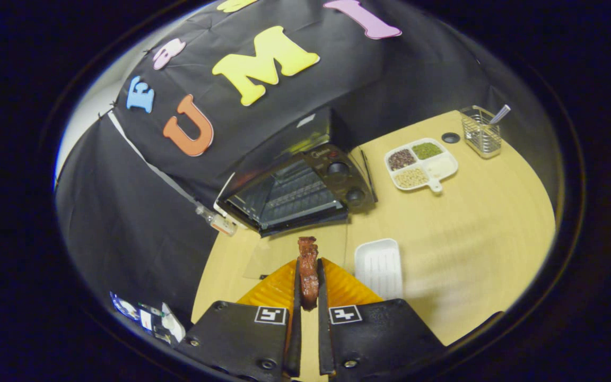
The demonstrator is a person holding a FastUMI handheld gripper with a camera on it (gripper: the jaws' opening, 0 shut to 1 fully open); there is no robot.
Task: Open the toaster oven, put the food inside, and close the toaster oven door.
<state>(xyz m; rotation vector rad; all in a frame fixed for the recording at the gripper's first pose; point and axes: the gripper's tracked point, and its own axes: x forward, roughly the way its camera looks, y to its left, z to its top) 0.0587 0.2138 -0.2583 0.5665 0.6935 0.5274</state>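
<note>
**A:** What are your fingers doing?

**B:** My gripper (308, 276) is closed narrow on a strip of browned meat (308, 271); both orange fingers (273, 289) press its sides. Its long axis runs straight along my fingers, with the far end poking out past the tips toward the toaster oven (297, 183).

**A:** And the oven?

**B:** It sits ahead of me on the wooden table (475, 239), against the black cloth. Its door (289, 199) looks dropped open toward me, with the rack visible, though the glare makes me less than sure. Two knobs sit on its right panel.

**A:** Any containers?

**B:** A white rectangular tray (379, 267) lies just right of my fingers, bare inside. Farther off, right of the oven, a white divided dish (421, 164) holds four fills: dark reddish beans, green ones, pale grains and something white. Beyond it stands a wire basket (480, 132) with a metal utensil handle (499, 114) leaning out.
</note>
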